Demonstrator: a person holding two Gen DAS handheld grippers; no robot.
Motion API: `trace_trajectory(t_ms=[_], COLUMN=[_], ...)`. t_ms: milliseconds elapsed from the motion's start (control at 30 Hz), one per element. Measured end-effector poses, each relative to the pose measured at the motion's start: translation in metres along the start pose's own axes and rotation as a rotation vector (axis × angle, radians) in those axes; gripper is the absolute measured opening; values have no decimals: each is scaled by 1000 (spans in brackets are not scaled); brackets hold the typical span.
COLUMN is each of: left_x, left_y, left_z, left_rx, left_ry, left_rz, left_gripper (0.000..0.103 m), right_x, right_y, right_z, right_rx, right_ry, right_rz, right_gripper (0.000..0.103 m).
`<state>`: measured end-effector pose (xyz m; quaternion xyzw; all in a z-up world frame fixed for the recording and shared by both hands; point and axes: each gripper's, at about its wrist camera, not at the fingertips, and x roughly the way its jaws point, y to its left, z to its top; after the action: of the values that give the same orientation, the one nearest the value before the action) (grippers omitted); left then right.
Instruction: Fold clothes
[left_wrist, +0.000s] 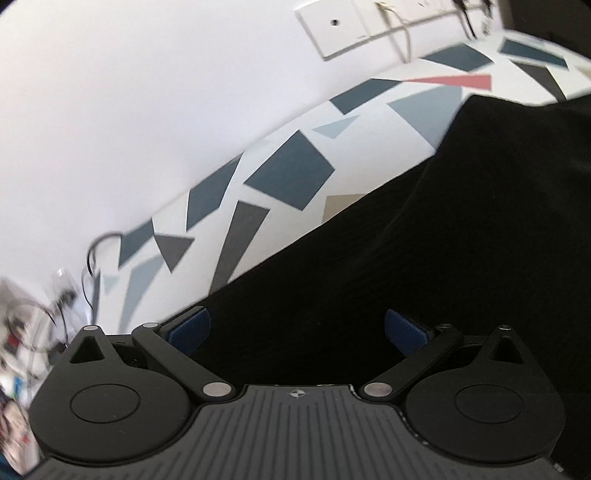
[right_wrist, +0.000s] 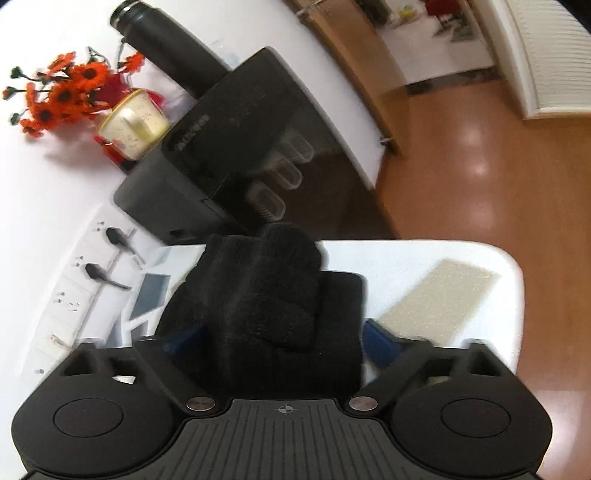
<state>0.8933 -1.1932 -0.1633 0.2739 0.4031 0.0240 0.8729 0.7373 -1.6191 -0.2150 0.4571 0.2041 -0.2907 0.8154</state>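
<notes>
While both grippers are hanging over the patterned cloth, this is how things are lying:

Step in hand: I'm judging that a fold is being worked on the black garment (right_wrist: 258, 295), since it is sitting as a bunched, partly stacked bundle rather than a flat sheet; whether that bundle is on its way to a neat fold or is already near its last one, I cannot tell.

Left gripper (left_wrist: 297, 328): its jaws are standing wide apart, holding nothing; the blue pads (left_wrist: 188, 328) are showing bare on their inner faces.

Right gripper (right_wrist: 280, 343): its jaws are also standing apart, and the bundle is filling the gap between them; I cannot tell whether either pad is touching the fabric.

Garment by the left jaws: it is spreading dark and smooth ahead of them and off to their right, with its edge running diagonally across the tablecloth (left_wrist: 288, 170).

Garment by the right jaws: it is heaping up between and just beyond them, a rounded roll lying over a flatter slab, near the table's corner (right_wrist: 509, 266).

Next move: it is calling for a clean pinch on one layer only, since thick black folds are hiding their own edges.

Beyond the right jaws: a black appliance (right_wrist: 229, 147) and orange flowers (right_wrist: 62, 92) are standing well apart from the bundle.
</notes>
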Motion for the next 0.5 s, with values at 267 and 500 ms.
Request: trace_trajectory(t_ms=[267,500], left_x=[3,11], left_y=[0,24], left_z=[9,2], left_rx=[-84,-266], left_ry=[40,103], left_rz=[-75,-181], left_gripper=[103,103], right_x=[-9,-10], right_y=[16,12], right_z=[21,26], right_rx=[-134,-119], right_ry=[-151,-95], right_rz=[-23,-151], right_gripper=[39,82])
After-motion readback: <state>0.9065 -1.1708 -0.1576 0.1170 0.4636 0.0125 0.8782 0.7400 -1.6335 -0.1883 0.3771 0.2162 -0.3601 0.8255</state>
